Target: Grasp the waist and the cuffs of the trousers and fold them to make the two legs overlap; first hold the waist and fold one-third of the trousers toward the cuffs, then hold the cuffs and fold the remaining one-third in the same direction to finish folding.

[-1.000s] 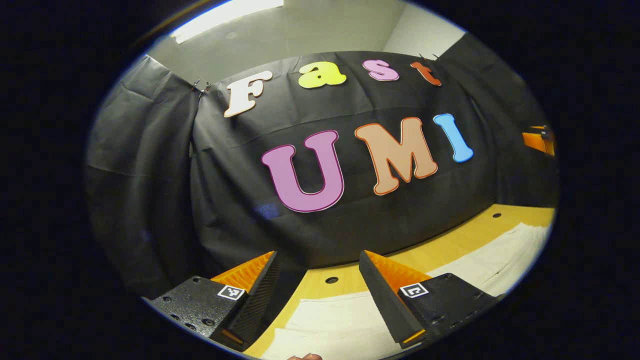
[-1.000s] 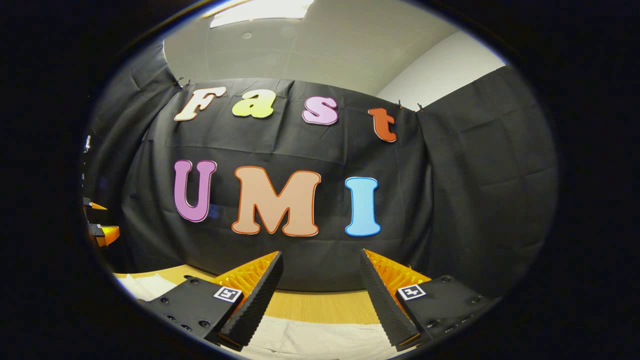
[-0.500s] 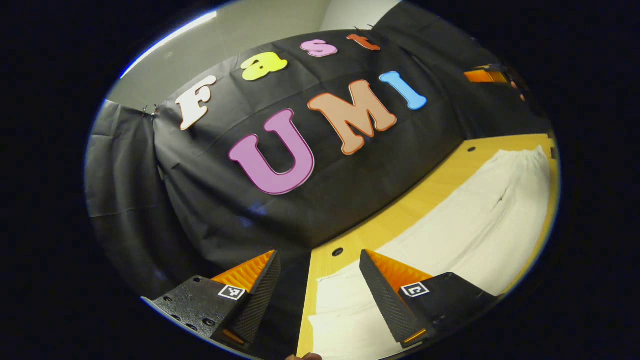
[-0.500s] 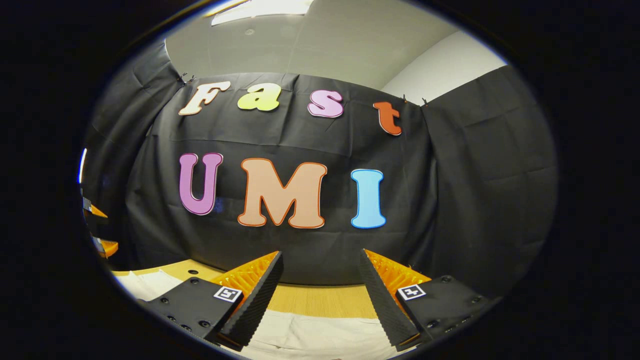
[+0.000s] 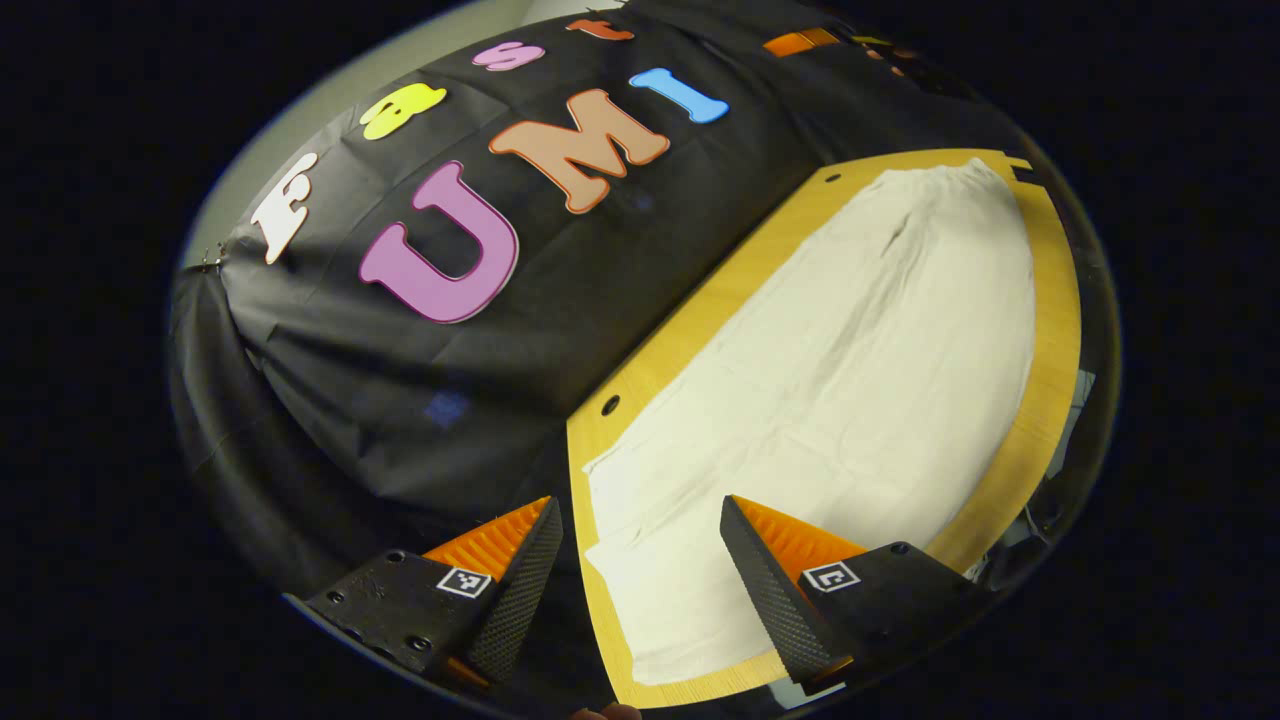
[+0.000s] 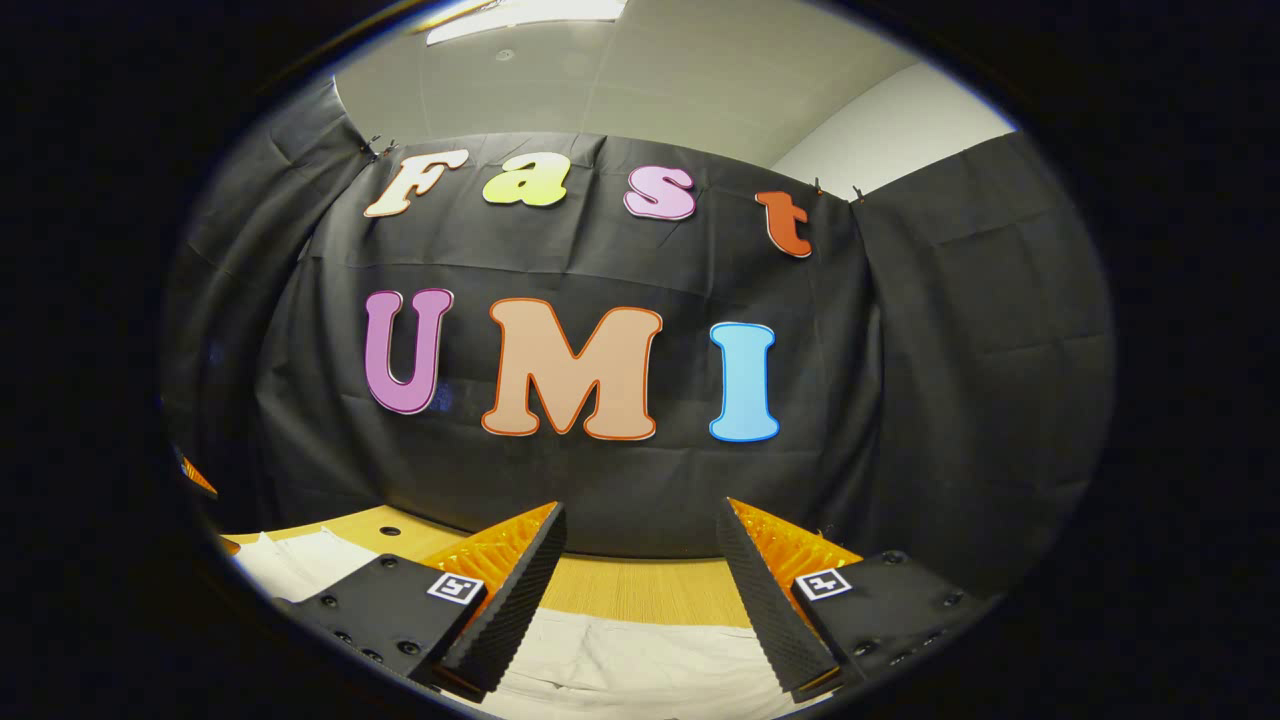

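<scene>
The left hand-held gripper (image 5: 640,560) hung above one end of the worktop (image 5: 1050,330), fingers spread wide with nothing between them. Below it, in the left gripper view, the cream trousers (image 5: 850,380) lay flat and full length along the wooden worktop, running from the near end under the fingers away toward the far end. They looked unfolded, a long crease running down the middle, and a thin band of bare wood showed along both long sides. One finger (image 5: 770,590) stood over the near end of the cloth; whether it touched, I couldn't tell. The other finger sat past the worktop's edge, in front of the black booth wall (image 5: 450,380). A small round hole (image 5: 610,405) showed in the wood just beside the trousers' near corner, and another near the far corner.

Over in the right gripper view, the right hand-held gripper (image 6: 640,585) was level, facing the booth wall, its fingers likewise apart and holding nothing. Pale trouser fabric (image 6: 620,665) lay on the worktop just beneath those fingers, with a strip of bare wood (image 6: 650,600) beyond it up to the wall. More of the cloth showed at the lower left, near another small hole in the wood.
</scene>
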